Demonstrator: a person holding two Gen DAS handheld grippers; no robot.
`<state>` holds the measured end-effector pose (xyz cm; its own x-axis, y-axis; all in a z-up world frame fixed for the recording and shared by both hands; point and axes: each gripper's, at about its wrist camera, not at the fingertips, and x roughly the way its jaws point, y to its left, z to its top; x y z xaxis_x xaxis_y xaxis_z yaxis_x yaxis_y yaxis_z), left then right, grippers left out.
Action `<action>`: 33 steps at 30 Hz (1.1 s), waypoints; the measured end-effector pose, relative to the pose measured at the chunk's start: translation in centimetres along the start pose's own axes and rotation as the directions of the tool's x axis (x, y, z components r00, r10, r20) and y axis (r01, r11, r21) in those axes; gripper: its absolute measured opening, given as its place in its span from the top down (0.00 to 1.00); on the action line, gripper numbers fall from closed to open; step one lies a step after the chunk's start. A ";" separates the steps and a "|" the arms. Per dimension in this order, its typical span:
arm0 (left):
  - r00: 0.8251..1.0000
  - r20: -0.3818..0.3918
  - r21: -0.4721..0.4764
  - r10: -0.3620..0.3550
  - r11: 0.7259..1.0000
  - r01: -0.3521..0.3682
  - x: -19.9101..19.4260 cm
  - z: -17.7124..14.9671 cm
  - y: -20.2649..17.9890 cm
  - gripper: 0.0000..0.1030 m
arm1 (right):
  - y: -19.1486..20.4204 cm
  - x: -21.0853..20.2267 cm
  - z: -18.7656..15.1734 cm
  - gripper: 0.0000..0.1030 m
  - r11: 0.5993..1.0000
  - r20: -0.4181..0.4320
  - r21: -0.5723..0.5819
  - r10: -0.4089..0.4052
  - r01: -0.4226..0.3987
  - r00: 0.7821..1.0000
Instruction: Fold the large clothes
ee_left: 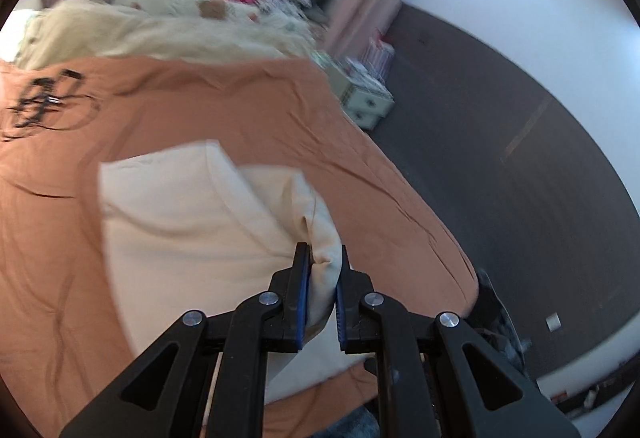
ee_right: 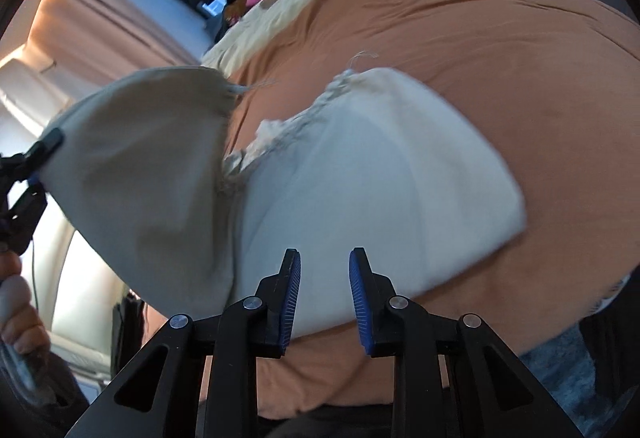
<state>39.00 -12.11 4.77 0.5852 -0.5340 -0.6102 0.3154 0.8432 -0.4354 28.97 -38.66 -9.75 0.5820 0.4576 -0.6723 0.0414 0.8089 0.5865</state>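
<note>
**Left claw pinches the cream garment; right claw stands spread above it**

A large cream-white fabric garment [ee_left: 188, 222] lies on a bed covered by a wrinkled orange-brown sheet [ee_left: 248, 118], near the edge of the bed closest to the cameras. The left gripper [ee_left: 323, 270] has its black fingers with blue pads pressed onto a bunched fold of this garment, and the cloth rises from the sheet up into the pinch.

In the right wrist view the same garment [ee_right: 380, 178] shows a frayed, ragged edge running across its middle. One part of it lies flat on the orange-brown sheet [ee_right: 500, 58]; the other part is lifted off to the left, where the left gripper [ee_right: 38, 162] holds it at the picture's edge. A hand [ee_right: 18, 302] shows below that gripper.

The right gripper [ee_right: 325, 266] has its blue-padded fingers spread apart, with nothing pressed between them; the garment lies beyond the tips.

At the far end of the bed sits a fluffy pale-yellow blanket [ee_left: 132, 30].
</note>
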 end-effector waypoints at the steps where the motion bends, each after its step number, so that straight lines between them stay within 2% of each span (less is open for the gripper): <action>1: 1.000 -0.027 0.014 -0.013 1.000 0.014 1.3 -0.3 -0.9 0.87 | -0.9 -0.5 0.0 0.74 1.000 0.003 0.010 -0.006 0.006 1.000; 5: 0.985 -0.170 0.075 -0.043 0.996 0.056 6.6 -2.5 -4.1 0.87 | -4.8 -1.8 -0.1 0.74 0.997 0.010 0.069 -0.046 0.045 0.999; 8: 0.965 -0.253 0.070 -0.076 0.993 0.096 8.4 -3.8 -5.0 0.87 | -7.2 -2.5 -0.2 0.74 0.991 0.006 0.117 -0.066 0.065 0.998; 10: 0.955 -0.281 0.059 -0.097 0.991 0.118 8.6 -4.3 -4.8 0.87 | -8.5 -2.8 -0.2 0.74 0.987 0.003 0.146 -0.065 0.064 0.998; 11: 0.955 -0.282 0.058 -0.094 0.992 0.115 8.3 -4.5 -4.6 0.83 | -8.8 -3.0 -0.3 0.70 0.986 0.002 0.158 -0.059 0.058 0.998; 13: 0.962 -0.266 0.054 -0.065 0.995 0.082 7.6 -4.4 -3.5 0.82 | -9.1 -2.9 0.1 0.56 0.984 0.005 0.171 -0.040 0.039 0.999; 15: 0.968 -0.250 0.029 -0.038 0.998 0.047 6.4 -4.3 -1.3 0.80 | -8.8 -2.6 0.5 0.37 0.987 0.008 0.161 -0.007 0.005 1.000; 16: 0.970 -0.243 0.009 -0.029 0.999 0.032 5.7 -4.3 -0.1 0.78 | -8.4 -2.3 0.7 0.34 0.988 0.008 0.150 0.014 -0.015 1.000; 17: 0.972 -0.235 -0.009 -0.020 1.000 0.019 5.1 -4.4 1.0 0.69 | -7.9 -1.9 1.0 0.33 0.990 0.004 0.135 0.031 -0.032 1.000; 18: 0.974 -0.226 -0.025 -0.012 1.000 0.007 4.5 -4.4 1.9 0.53 | -7.3 -1.4 1.3 0.33 0.993 -0.005 0.115 0.039 -0.038 0.999; 19: 0.977 -0.214 -0.037 0.005 0.999 -0.013 3.9 -4.5 3.0 0.43 | -6.9 -0.8 1.5 0.33 0.994 -0.015 0.098 0.040 -0.039 0.999; 20: 0.980 -0.197 -0.048 0.027 0.998 -0.037 3.2 -4.8 3.9 0.30 | -6.2 -0.3 1.7 0.33 0.996 -0.028 0.084 0.040 -0.038 0.999; 21: 0.983 -0.179 -0.057 0.046 0.997 -0.057 2.5 -5.1 4.8 0.26 | -5.9 0.3 1.9 0.33 0.997 -0.043 0.072 0.041 -0.038 0.998; 30: 0.977 -0.157 -0.191 0.145 0.966 -0.174 0.0 -7.9 12.7 0.26 | -4.2 5.8 4.8 0.33 0.999 -0.171 -0.029 0.029 -0.034 0.985; 33: 0.965 -0.161 -0.226 0.205 0.944 -0.238 -0.2 -8.9 15.0 0.26 | -4.1 7.4 5.5 0.33 0.997 -0.219 -0.061 0.026 -0.040 0.975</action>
<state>36.98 0.04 -7.53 0.5093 -0.3525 -0.7850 -0.0106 0.9096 -0.4153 37.61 -40.66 -14.66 0.3910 0.5479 -0.7395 -0.0313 0.8109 0.5843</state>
